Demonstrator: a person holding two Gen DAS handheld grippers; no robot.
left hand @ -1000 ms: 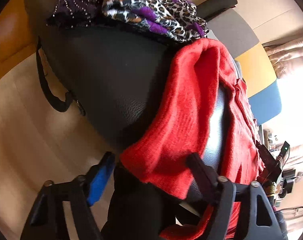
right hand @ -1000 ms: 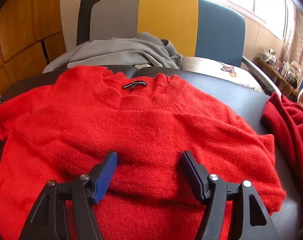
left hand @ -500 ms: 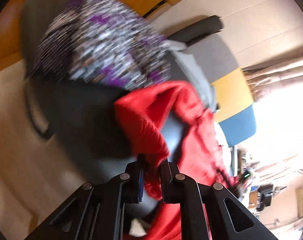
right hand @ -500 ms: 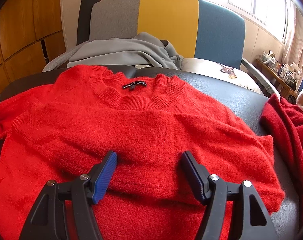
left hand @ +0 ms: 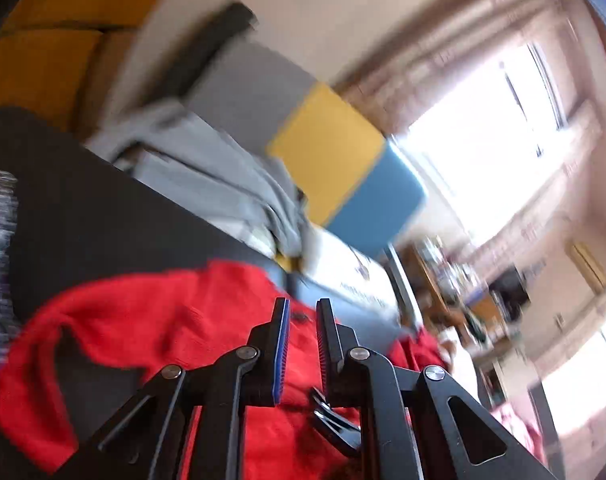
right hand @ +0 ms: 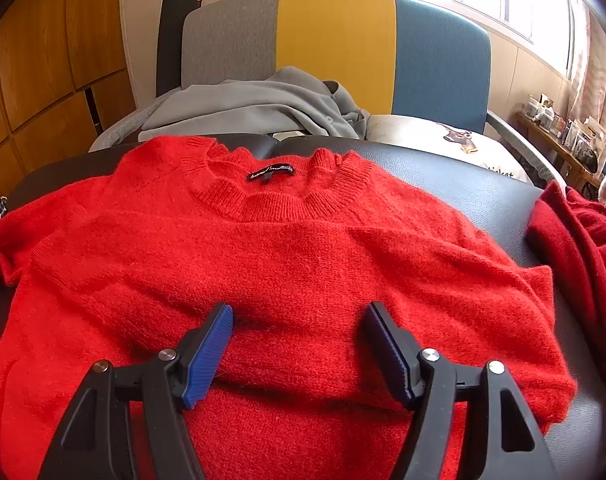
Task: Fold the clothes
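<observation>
On the black tabletop (right hand: 455, 176), my left claw (left hand: 303, 312) pinches the red sweater's (right hand: 287, 264) sleeve; my right claw (right hand: 299, 320) hovers wide above it.

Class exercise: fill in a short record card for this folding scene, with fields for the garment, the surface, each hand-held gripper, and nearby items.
garment: bright red knitted sweater, lying neck-up, black label at the collar
surface: black leather-look padded top
left hand-held gripper: jaws nearly closed over red knit; view too blurred to confirm a pinch
right hand-held gripper: jaws wide apart over the sweater's lower part, gripping nothing
behind: grey garment on a grey, yellow and blue chair
right edge: dark red garment
</observation>
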